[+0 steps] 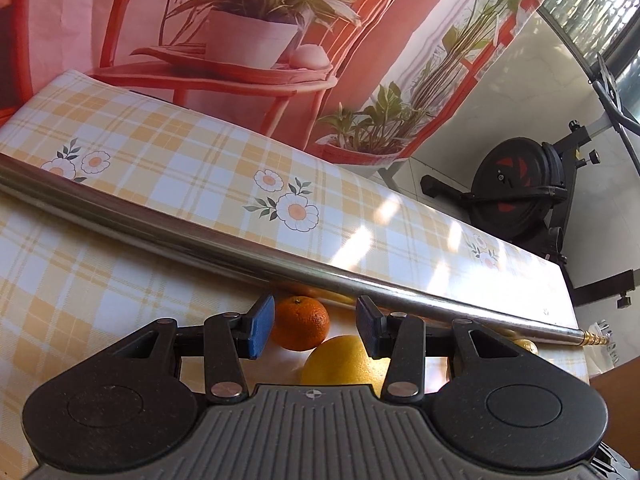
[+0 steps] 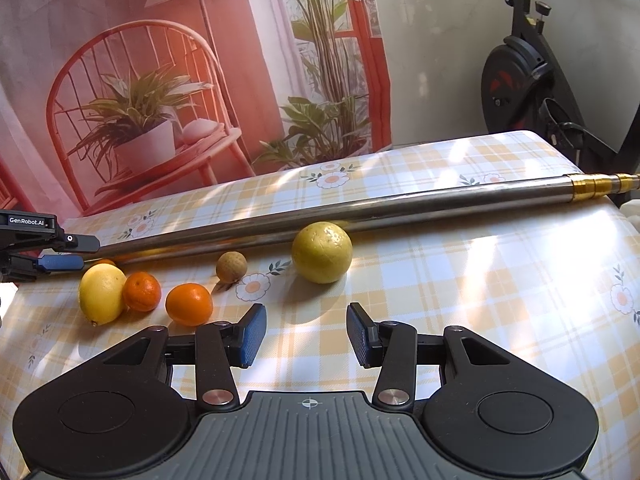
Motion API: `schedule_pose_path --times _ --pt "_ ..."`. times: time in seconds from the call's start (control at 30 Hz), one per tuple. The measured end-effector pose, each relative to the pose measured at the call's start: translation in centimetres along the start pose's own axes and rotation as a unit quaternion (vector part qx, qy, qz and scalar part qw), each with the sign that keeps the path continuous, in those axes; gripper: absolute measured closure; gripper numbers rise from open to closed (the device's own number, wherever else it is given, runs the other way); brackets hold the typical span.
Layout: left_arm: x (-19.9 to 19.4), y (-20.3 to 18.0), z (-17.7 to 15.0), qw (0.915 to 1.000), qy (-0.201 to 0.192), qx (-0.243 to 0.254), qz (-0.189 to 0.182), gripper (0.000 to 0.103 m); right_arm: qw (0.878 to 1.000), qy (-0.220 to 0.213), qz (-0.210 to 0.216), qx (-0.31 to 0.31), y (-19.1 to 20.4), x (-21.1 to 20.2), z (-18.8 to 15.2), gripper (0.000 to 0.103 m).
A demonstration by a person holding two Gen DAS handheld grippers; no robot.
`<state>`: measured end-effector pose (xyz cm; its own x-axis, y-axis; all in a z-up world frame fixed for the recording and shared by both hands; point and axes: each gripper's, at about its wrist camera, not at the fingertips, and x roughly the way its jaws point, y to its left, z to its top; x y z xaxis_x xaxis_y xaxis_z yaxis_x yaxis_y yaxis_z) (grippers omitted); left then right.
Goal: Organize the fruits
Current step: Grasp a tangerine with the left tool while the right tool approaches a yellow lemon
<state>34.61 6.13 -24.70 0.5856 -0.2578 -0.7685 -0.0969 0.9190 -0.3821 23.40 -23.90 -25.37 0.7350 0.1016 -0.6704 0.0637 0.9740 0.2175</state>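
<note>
L gripper (image 1: 316, 326) jaws part-open, empty, above lemon (image 1: 344, 360) & mandarin (image 1: 301, 323); R gripper (image 2: 306, 334) part-open, empty.

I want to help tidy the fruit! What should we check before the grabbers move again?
1. Left gripper fingers apart, nothing between them: ok.
2. Right gripper fingers apart, empty: ok.
3. Left gripper lined up over the lemon and the mandarin beside it: ok.
4. Those two fruits are touching, so grabbing one may nudge the other: not ok.
5. Metal pole lies right behind the fruit, close to the left fingers: not ok.
6. A place to put the fruit: cannot tell, none in view.
</note>
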Motion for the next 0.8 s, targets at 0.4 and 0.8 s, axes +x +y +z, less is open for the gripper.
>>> schedule_pose_path --times 0.4,0.8 --pt "1.7 0.6 -0.2 0.9996 0.020 -0.020 0.007 0.062 1.000 0.008 0.003 0.005 -0.2 0.5 -0.3 0.062" --pt "-2.2 0.5 -1.4 0.9994 -0.026 0.022 0.004 0.065 1.000 0.012 0.007 0.008 -0.1 0.1 -0.4 0.059"
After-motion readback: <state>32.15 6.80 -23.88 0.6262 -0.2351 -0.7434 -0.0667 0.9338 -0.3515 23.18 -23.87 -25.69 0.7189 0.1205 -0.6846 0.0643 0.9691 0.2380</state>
